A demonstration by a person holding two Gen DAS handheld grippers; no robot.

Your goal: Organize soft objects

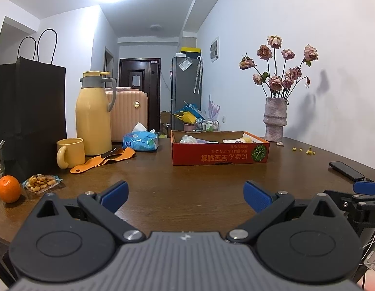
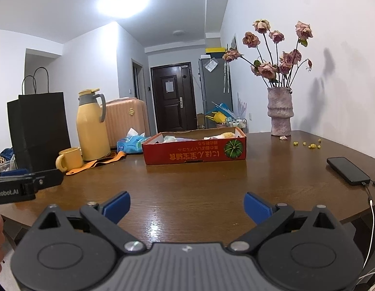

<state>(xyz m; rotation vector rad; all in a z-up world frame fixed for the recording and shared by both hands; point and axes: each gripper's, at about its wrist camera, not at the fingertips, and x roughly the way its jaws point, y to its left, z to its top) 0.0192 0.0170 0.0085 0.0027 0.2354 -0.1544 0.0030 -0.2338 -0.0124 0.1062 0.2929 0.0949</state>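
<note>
Soft items [image 1: 194,140] lie heaped in the red cardboard box [image 1: 220,154], well beyond both grippers. Left gripper [image 1: 186,195] and right gripper [image 2: 187,206] hover with fingers spread wide, gripping nothing, above the bare brown table [image 2: 199,189].
</note>
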